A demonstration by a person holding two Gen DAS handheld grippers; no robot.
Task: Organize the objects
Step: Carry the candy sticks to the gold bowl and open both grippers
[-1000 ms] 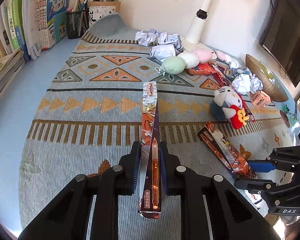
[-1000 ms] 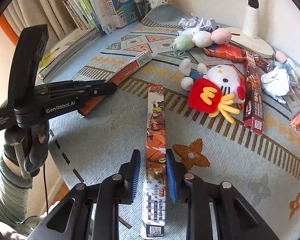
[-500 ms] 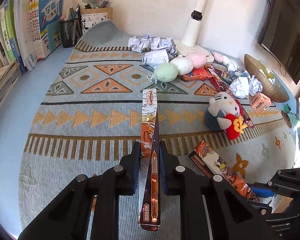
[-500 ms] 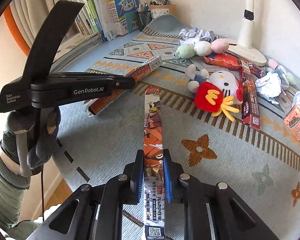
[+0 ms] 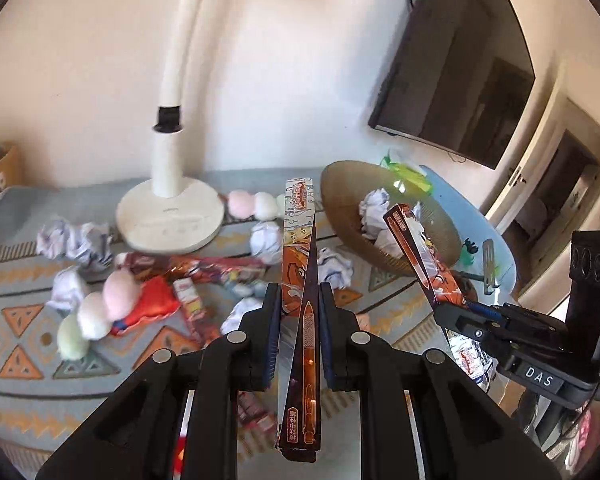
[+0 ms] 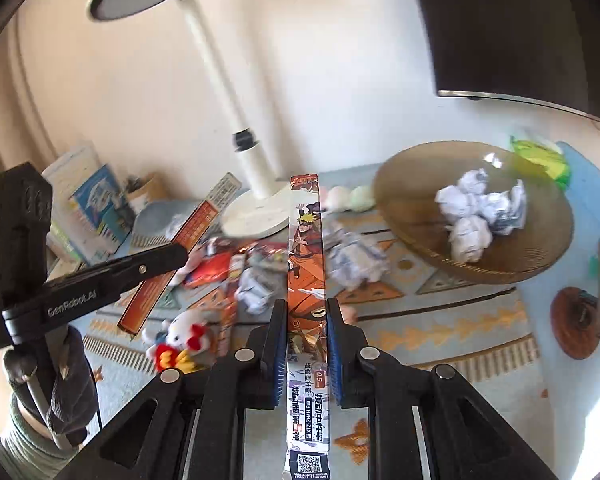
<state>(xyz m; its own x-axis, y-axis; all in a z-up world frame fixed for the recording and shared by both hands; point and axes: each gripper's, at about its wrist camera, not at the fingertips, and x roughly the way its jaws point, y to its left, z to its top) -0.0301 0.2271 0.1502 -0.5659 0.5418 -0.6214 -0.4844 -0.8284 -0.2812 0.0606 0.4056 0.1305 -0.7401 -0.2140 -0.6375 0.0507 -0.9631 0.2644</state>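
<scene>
My left gripper [image 5: 299,294] is shut on a long orange pen box [image 5: 300,240], held edge-up in the air and pointing at the white lamp base [image 5: 170,220] and the woven bowl [image 5: 340,200]. My right gripper [image 6: 306,310] is shut on a second orange pen box [image 6: 305,248] with a cartoon figure, also off the mat. Each gripper shows in the other's view: the right gripper [image 5: 440,312] with its box [image 5: 414,244] in front of the bowl, and the left gripper [image 6: 182,254] with its box [image 6: 204,220] at the left.
The woven bowl [image 6: 404,200] holds several crumpled paper balls [image 6: 470,236]. The patterned mat [image 5: 20,392] is strewn with paper balls, pastel plush balls [image 5: 92,320], snack packets and a white cat plush [image 6: 184,334]. Books [image 6: 96,204] stand at the back left. A gloved hand [image 6: 52,384] holds the left gripper.
The right gripper's jaws closed on its pen box. Both grippers lifted their boxes off the mat and swung right, from the open mat toward the lamp and bowl.
</scene>
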